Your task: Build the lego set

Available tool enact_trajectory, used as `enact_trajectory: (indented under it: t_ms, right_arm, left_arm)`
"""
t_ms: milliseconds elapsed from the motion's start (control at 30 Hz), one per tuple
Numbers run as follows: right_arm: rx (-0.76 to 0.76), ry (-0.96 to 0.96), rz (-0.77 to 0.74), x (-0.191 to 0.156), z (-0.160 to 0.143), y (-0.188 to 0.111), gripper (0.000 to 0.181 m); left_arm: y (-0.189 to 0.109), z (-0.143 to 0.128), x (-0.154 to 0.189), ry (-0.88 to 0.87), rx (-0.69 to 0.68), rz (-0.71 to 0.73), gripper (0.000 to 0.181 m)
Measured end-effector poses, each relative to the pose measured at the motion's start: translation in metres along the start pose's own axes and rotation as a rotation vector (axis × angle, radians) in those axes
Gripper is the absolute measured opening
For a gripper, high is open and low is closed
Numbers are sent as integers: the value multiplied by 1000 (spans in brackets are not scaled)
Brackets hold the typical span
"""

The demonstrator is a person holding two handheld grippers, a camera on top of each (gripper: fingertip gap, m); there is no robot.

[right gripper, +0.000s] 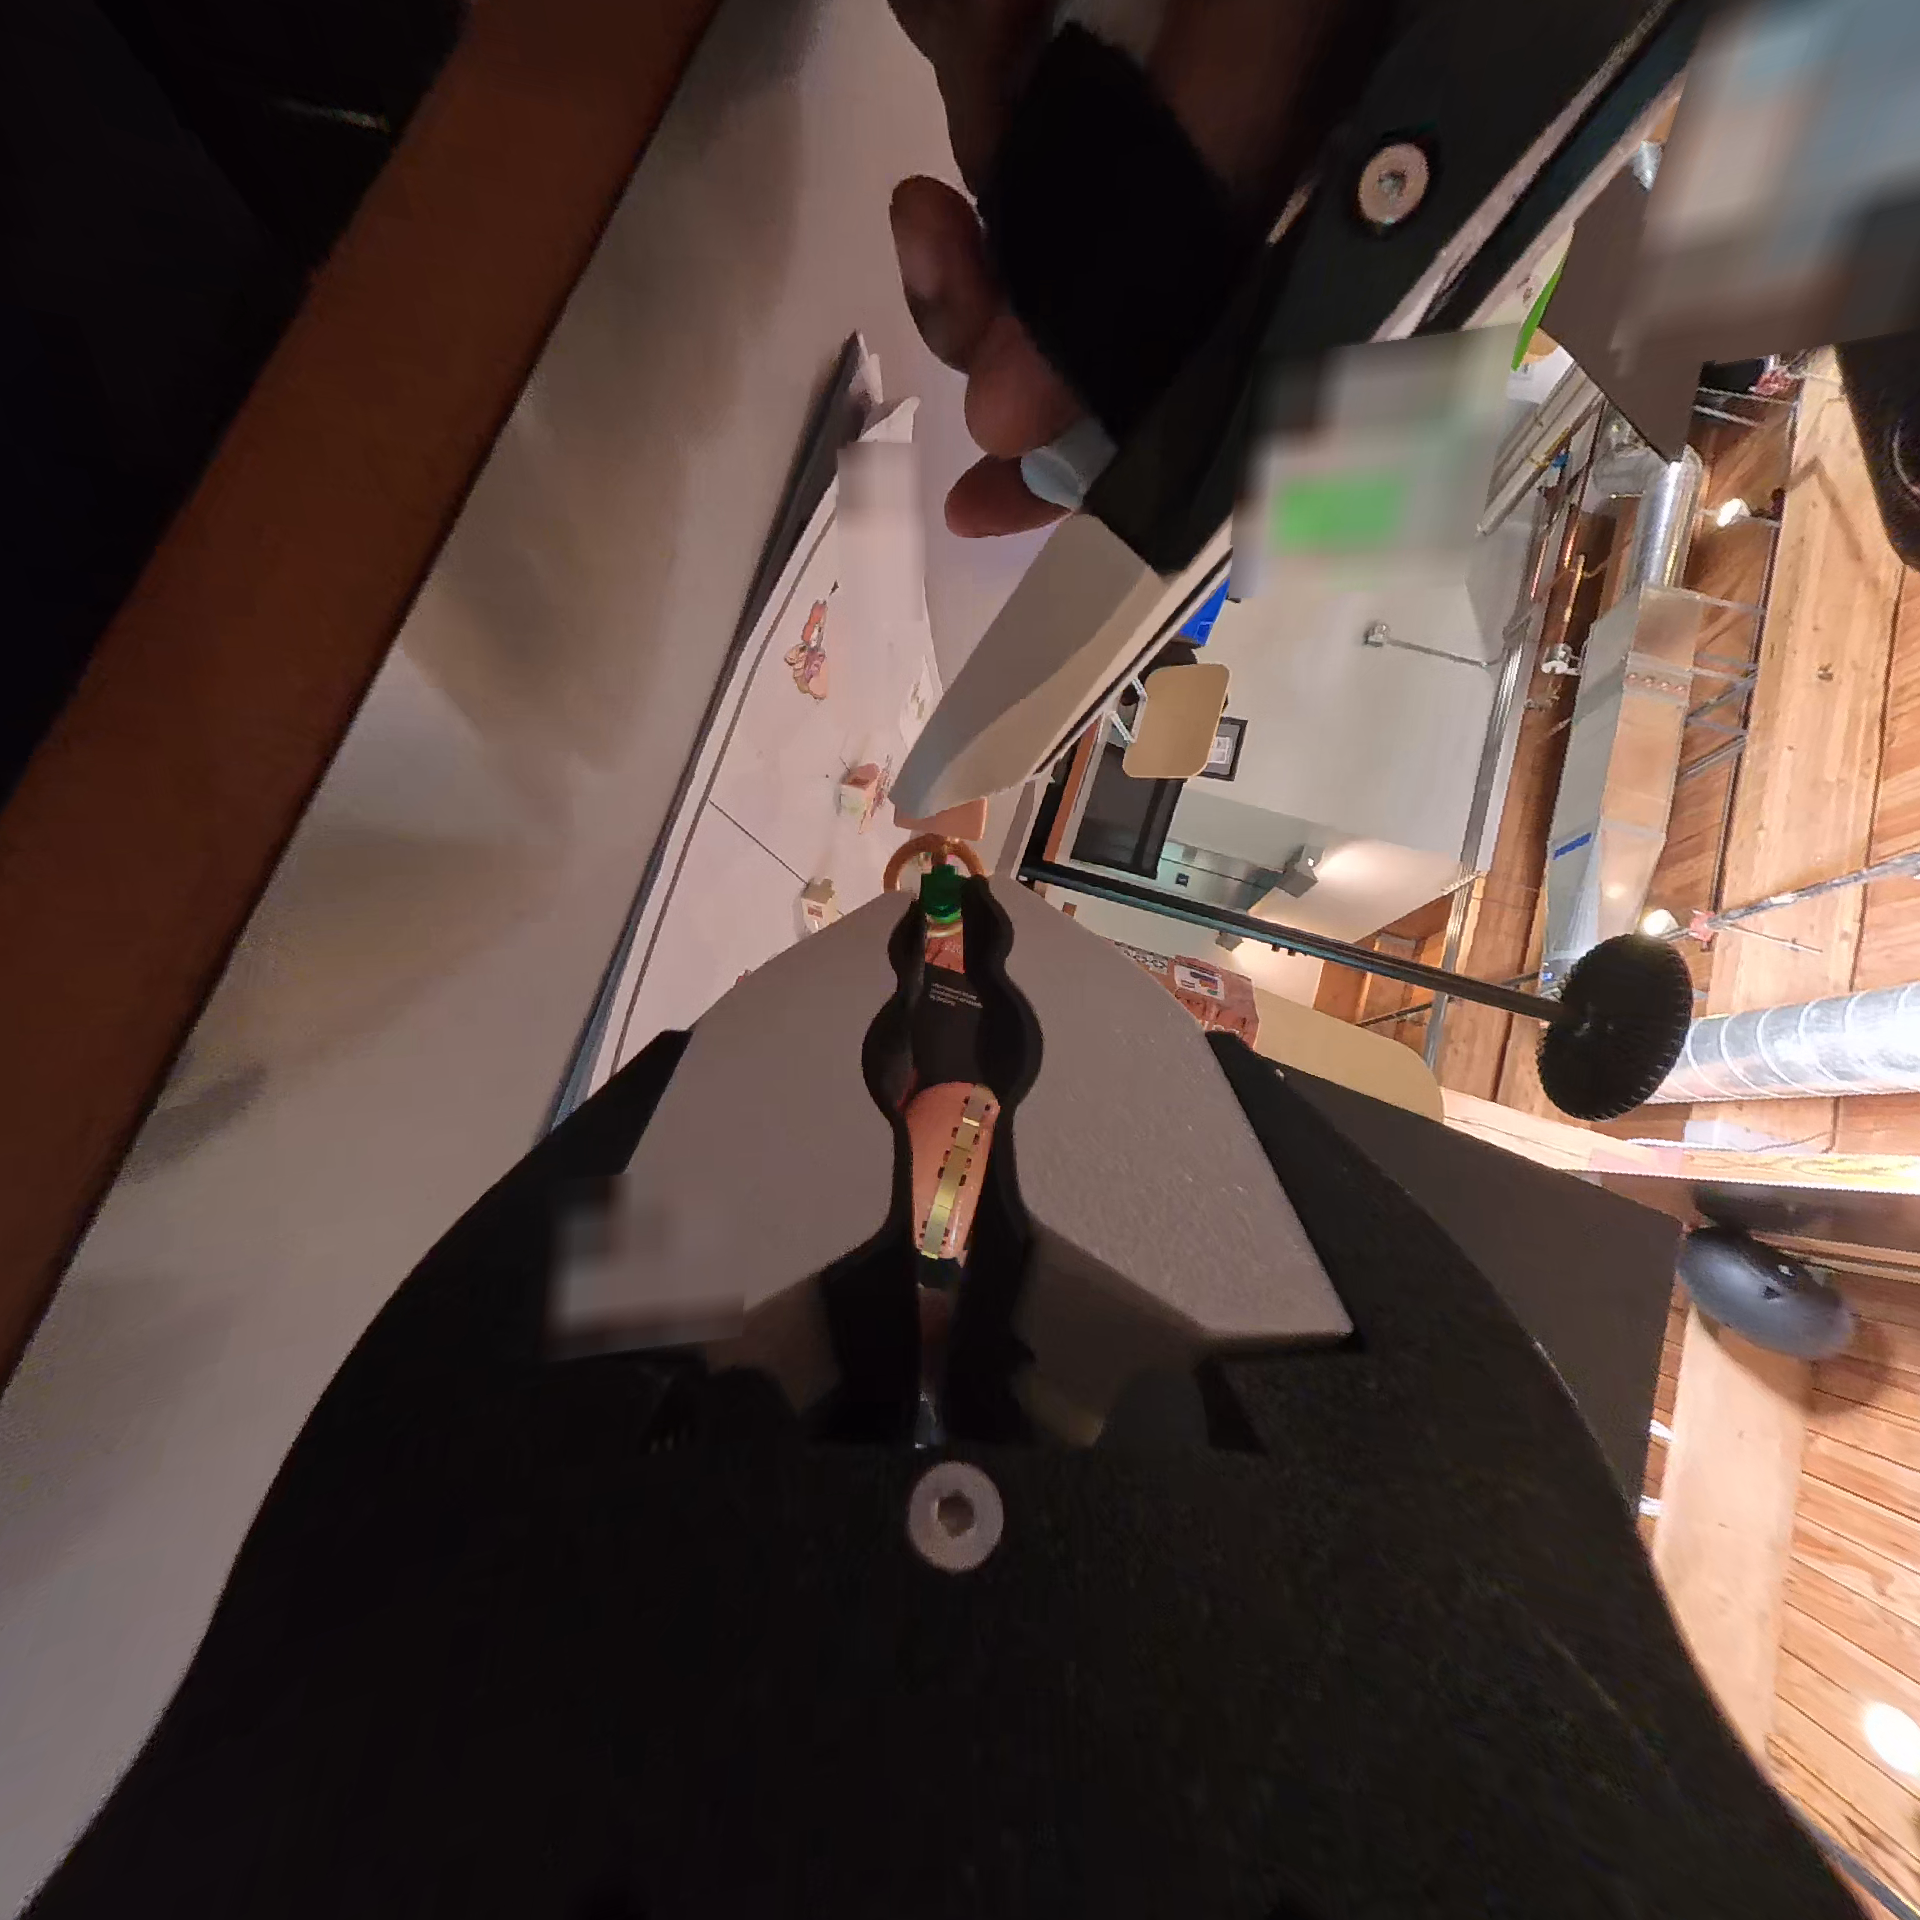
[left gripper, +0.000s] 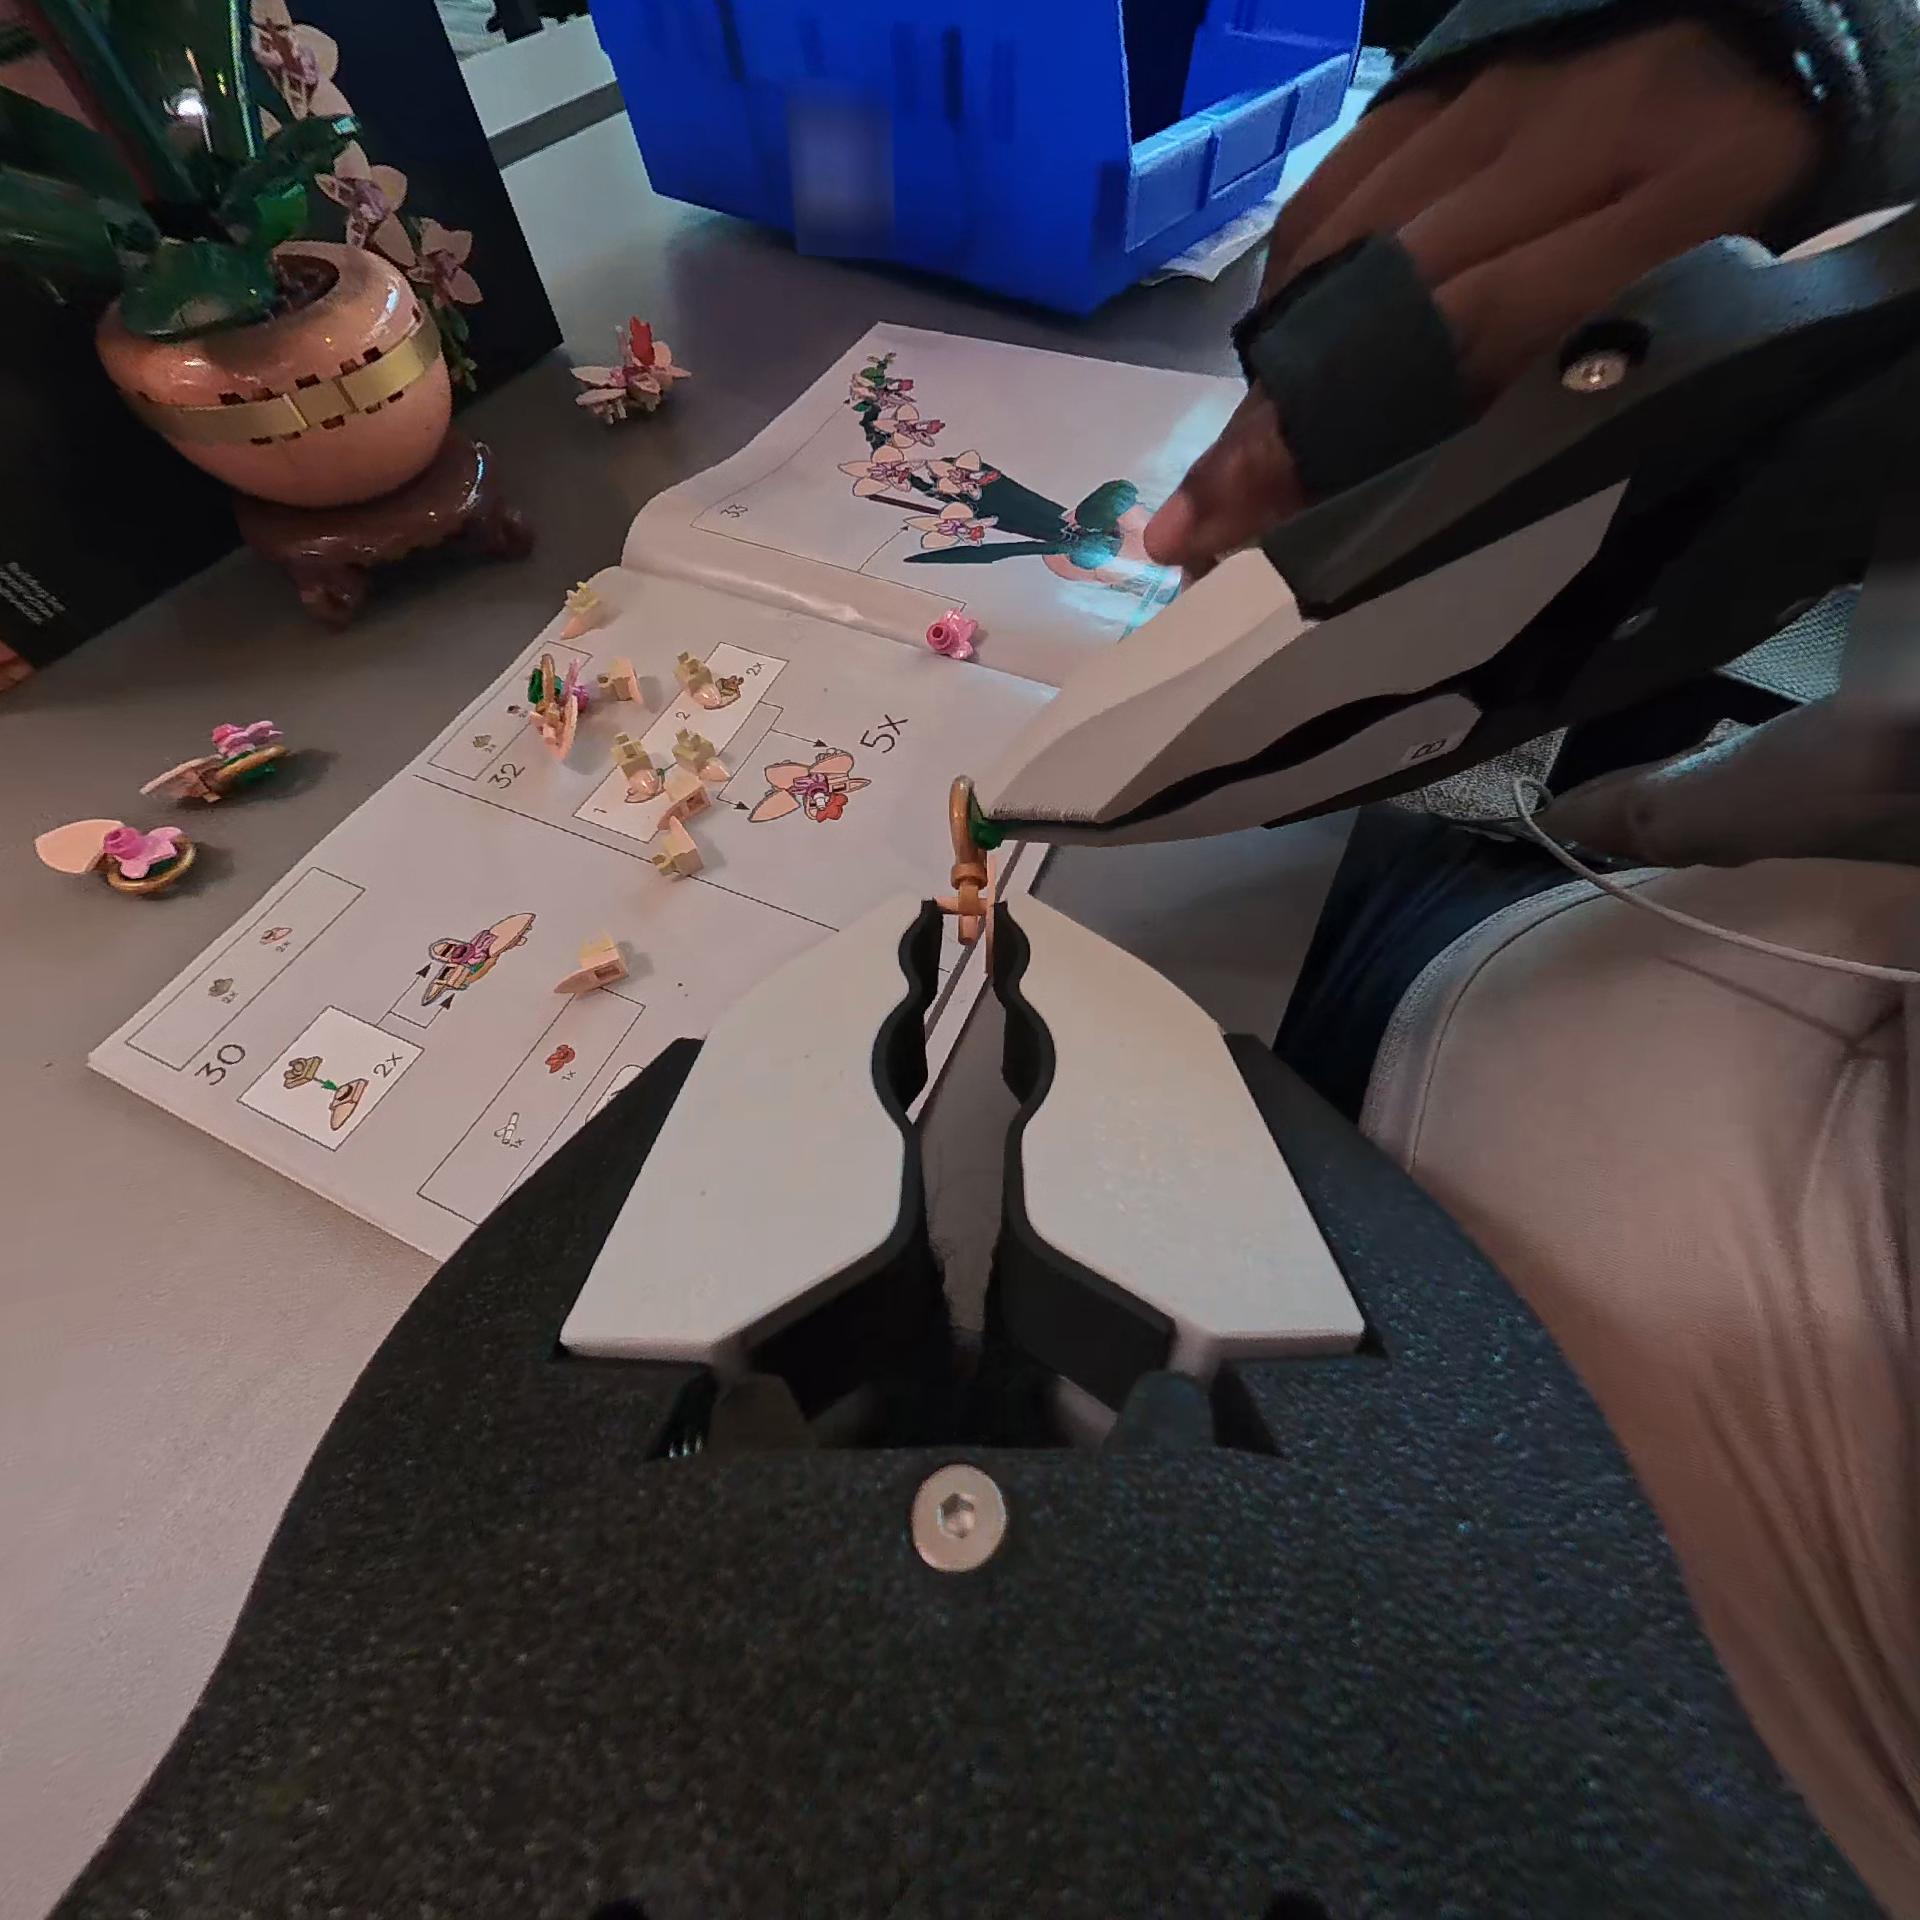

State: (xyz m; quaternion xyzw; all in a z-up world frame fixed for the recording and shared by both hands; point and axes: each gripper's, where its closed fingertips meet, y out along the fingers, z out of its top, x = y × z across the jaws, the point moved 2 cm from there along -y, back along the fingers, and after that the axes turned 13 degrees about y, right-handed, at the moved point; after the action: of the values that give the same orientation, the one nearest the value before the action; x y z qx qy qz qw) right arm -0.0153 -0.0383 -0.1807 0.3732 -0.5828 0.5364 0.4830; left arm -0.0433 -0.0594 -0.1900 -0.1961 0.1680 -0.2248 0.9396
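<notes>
My left gripper (left gripper: 966, 925) is shut on a small peach petal piece (left gripper: 992, 928), held above the open instruction booklet (left gripper: 623, 883). My right gripper (left gripper: 992, 826) comes in from the right, shut on a green pin (left gripper: 982, 829) that carries a gold ring piece (left gripper: 961, 831). The ring piece's lower end reaches the left gripper's tips, so the two held parts meet. In the right wrist view my right gripper (right gripper: 940, 914) grips the green pin (right gripper: 940, 896) just below the left gripper (right gripper: 935, 805) and its peach piece (right gripper: 961, 816).
Several loose cream pieces (left gripper: 675, 769) and a pink stud (left gripper: 951, 634) lie on the booklet. Part-built flowers (left gripper: 223, 764) (left gripper: 135, 852) lie at left, a finished flower (left gripper: 629, 374) farther back. An orchid pot model (left gripper: 281, 384) and a blue bin (left gripper: 987, 135) stand behind. A person's leg (left gripper: 1662, 1247) is at right. The grippers are tip to tip, or close to it. The pink stud (left gripper: 951, 634) lies around 11 centimeters away from my right fingertips.
</notes>
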Motion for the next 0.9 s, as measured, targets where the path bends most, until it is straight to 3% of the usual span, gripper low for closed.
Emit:
enact_trajectory:
  t_ms: [467,900]
  right_arm:
    - [-60,-12,7,-6,0,-1,6]
    - [133,115,47,2,8,-15,7]
  left_arm:
    - [3,-1,5,16,-15,-19,9]
    - [-8,10,16,3,132,-190,9]
